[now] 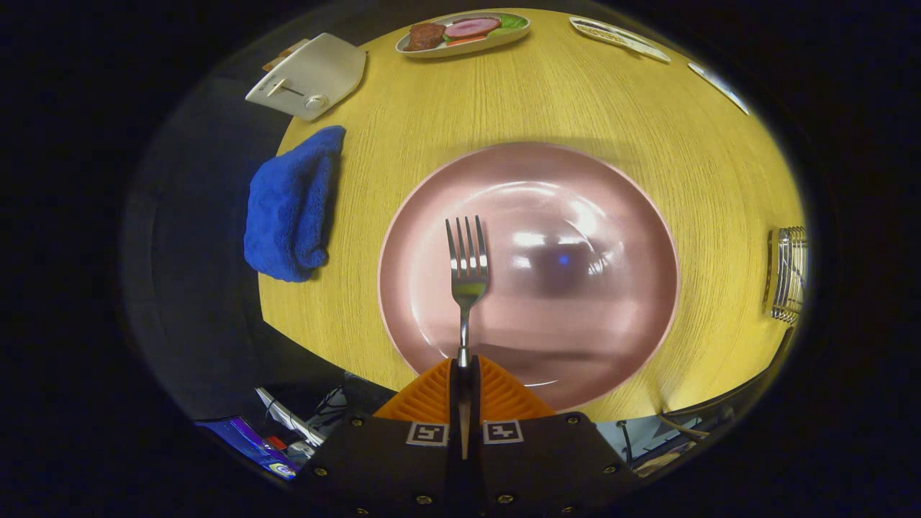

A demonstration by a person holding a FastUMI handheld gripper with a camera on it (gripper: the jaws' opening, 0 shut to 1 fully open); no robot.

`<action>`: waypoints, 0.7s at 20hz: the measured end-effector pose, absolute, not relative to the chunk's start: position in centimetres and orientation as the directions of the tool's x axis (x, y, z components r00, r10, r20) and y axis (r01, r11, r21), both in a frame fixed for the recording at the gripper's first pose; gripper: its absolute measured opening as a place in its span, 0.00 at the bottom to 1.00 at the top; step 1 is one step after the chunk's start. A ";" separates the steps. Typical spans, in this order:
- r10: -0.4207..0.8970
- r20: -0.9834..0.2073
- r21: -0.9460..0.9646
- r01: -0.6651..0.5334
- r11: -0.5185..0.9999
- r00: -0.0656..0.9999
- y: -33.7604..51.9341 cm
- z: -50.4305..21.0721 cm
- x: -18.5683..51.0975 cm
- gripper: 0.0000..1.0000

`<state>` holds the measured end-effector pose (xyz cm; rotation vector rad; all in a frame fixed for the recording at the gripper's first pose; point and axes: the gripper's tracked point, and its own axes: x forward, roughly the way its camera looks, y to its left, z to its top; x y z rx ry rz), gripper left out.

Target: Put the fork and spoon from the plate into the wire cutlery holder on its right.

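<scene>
Gripper (464, 368) is clamped tight on the fork (467, 270) handle, tines sticking out over the pink plate (611, 216).

No legible text anywhere.

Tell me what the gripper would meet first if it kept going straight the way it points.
Probably the pink plate: the gripper, shut on the fork, points down over it. Height above the plate is unclear.

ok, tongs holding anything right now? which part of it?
Yes: the tongs are shut on the fork, gripping its handle, with the prongs pointing ahead over the pink plate.
</scene>
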<state>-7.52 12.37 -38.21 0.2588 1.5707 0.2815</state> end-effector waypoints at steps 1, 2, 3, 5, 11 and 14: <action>0.340 -0.940 0.340 -0.005 0.940 -0.015 12.2 -38.1 -7.5 0.03; 0.343 -0.939 0.343 0.002 0.940 -0.012 12.0 -37.9 -7.3 0.03; 0.347 -0.938 0.347 0.009 0.938 -0.007 11.9 -37.8 -7.2 0.03; 0.359 -0.933 0.359 0.025 0.933 -0.001 11.6 -37.4 -7.0 0.03; 0.378 -0.925 0.380 0.065 0.923 0.036 8.9 -35.1 -5.6 0.03; 0.379 -0.923 0.385 0.094 0.918 0.067 6.3 -33.4 -4.6 0.03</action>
